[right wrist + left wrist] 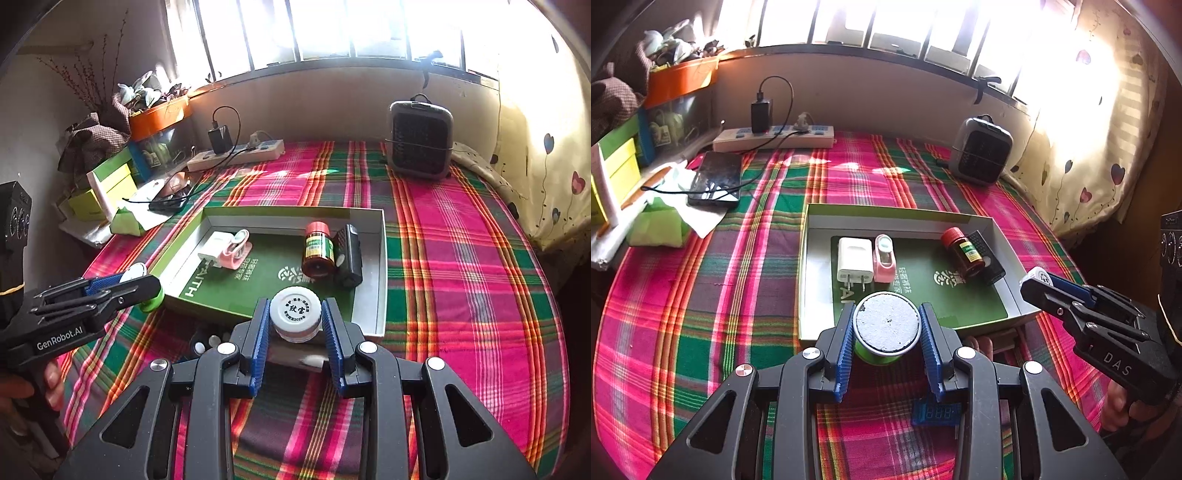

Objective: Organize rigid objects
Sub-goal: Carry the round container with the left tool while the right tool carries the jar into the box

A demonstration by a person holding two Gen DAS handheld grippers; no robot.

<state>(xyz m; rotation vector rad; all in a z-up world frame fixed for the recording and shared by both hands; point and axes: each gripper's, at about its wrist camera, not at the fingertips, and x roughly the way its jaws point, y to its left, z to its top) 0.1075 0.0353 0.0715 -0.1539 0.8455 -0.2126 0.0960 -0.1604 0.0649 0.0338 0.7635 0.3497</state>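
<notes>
1. Left gripper (886, 325): jaws part open, blue pads pressed on both sides of a green can (884, 350) with a pale grey top. The can sits upright between the fingertips, held above the plaid cloth (701, 295), at the near edge of the tray (803, 280).
2. Right gripper (294, 314): jaws narrow, pads clamped on a white jar (294, 314) with a printed lid. The jar sits at the very tips, lid facing the camera, over the tray's near rim.
3. From the left wrist view, the right gripper comes in from the right, the white jar just visible at its tip beside the tray's right corner.
4. From the right wrist view, the left gripper comes in from the left, with the green can showing beneath its fingers, just outside the tray's left corner.
5. Tray contents: white charger (854, 264) and pink case (884, 258) touching side by side on the left; brown bottle (964, 253) with a red cap lying on its side against a black box (988, 258) on the right.
6. The middle of the tray's green floor is bare.
7. Small blue display module (936, 411) lies on the cloth below the left gripper, outside the tray.
8. Behind the tray: power strip (775, 136), phone (716, 177), small heater (982, 151), all well apart from both grippers.
</notes>
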